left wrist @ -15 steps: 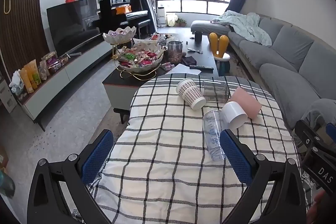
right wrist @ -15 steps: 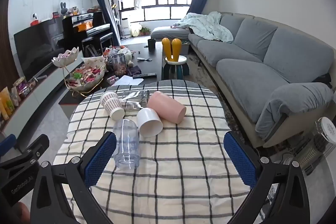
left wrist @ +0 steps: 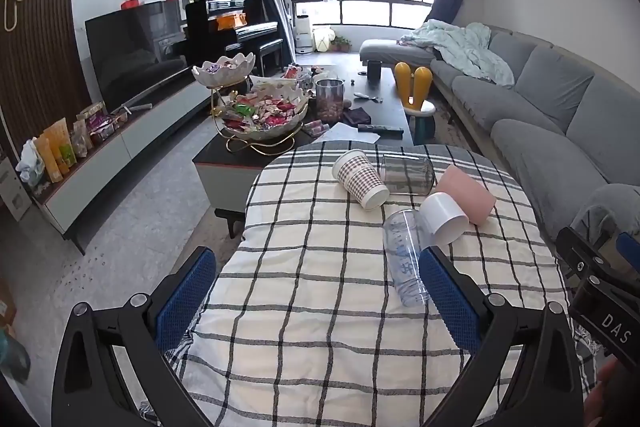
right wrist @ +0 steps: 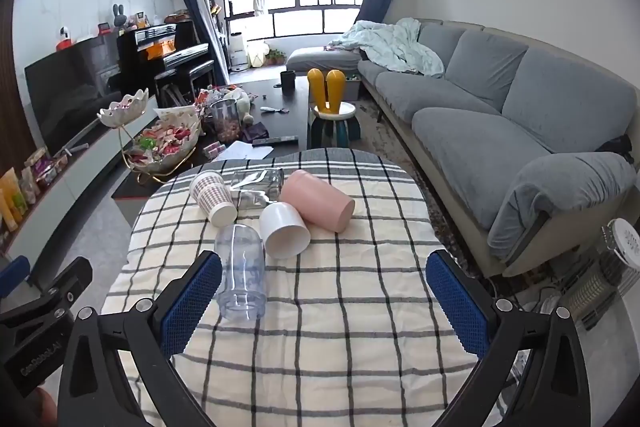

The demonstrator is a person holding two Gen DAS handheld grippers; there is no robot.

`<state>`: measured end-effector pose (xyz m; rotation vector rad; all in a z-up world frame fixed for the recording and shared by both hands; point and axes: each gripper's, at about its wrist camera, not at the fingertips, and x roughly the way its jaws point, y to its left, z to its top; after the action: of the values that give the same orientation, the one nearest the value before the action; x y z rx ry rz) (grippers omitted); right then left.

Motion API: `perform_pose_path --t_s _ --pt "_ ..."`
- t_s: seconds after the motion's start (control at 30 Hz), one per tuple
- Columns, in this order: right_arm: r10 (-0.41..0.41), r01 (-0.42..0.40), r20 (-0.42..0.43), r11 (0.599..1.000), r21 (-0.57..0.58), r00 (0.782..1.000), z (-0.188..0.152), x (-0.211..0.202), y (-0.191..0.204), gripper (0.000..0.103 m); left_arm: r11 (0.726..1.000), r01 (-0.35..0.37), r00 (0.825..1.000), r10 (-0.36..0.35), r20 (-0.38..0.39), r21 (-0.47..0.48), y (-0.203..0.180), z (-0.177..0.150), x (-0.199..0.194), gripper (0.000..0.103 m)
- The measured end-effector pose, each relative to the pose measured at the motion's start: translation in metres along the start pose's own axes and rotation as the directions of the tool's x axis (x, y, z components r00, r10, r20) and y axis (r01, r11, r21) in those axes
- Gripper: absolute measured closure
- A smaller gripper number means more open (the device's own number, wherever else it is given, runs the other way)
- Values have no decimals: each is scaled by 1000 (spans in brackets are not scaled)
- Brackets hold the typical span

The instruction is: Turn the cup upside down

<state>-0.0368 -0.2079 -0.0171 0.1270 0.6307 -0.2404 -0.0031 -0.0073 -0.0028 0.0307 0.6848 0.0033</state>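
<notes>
Several cups lie on their sides on the checked tablecloth (left wrist: 320,327): a clear plastic cup (left wrist: 402,259) nearest me, a white cup (left wrist: 444,219), a pink cup (left wrist: 466,193), a patterned paper cup (left wrist: 360,179) and a clear glass (left wrist: 408,174). In the right wrist view they show as clear cup (right wrist: 242,273), white cup (right wrist: 284,229), pink cup (right wrist: 316,199), paper cup (right wrist: 212,197) and glass (right wrist: 260,183). My left gripper (left wrist: 318,295) is open and empty, its right finger beside the clear cup. My right gripper (right wrist: 324,303) is open and empty, its left finger by the clear cup's mouth.
A dark coffee table (left wrist: 384,95) with snack bowls (left wrist: 264,119) stands beyond the round table. A grey sofa (right wrist: 500,115) runs along the right. A TV unit (left wrist: 132,131) is at the left. A heater (right wrist: 604,279) stands on the floor at the right.
Both grippers have shifted very slightly; the cups lie as before and both grippers stay open.
</notes>
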Motion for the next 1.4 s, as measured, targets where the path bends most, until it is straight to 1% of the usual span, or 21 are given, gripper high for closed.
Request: perform_pose_path --t_s 0.07,0.4,0.5,1.4 --pt "1 -1 -2 1000 0 1000 0 0 0 1 1000 3 1000 -3 5 16 3 2 -2 0" --pt "4 -4 -11 1000 6 1000 -1 2 0 1 1000 2 1000 -2 6 14 4 2 -1 0" --pt "5 -5 -18 1000 10 1000 -7 4 0 1 1000 4 1000 -4 5 13 5 2 -2 0" --pt "8 -8 -28 1000 16 1000 -5 9 0 1 1000 -2 1000 2 8 16 6 0 -1 0"
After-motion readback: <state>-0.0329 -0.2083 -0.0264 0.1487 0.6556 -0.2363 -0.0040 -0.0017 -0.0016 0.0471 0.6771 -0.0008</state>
